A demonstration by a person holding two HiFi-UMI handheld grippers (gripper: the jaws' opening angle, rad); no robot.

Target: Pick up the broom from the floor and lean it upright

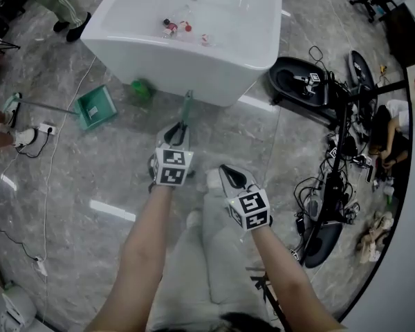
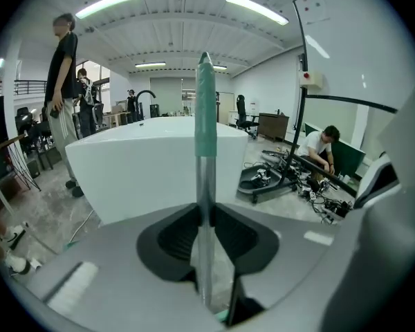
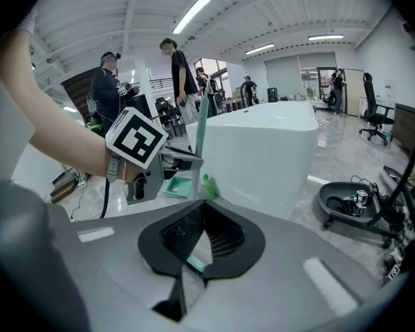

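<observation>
Right gripper [image 1: 229, 175], jaws pressed together, sits at 5 o'clock of our left gripper [image 1: 179, 133], which pinches the broom handle [image 1: 187, 108]; bathtub [image 1: 194, 68] at 12 o'clock.

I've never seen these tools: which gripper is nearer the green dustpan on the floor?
Left. The left gripper, fingers clamped on the broom pole, is right of the green dustpan; the right gripper is farther to the right.
</observation>
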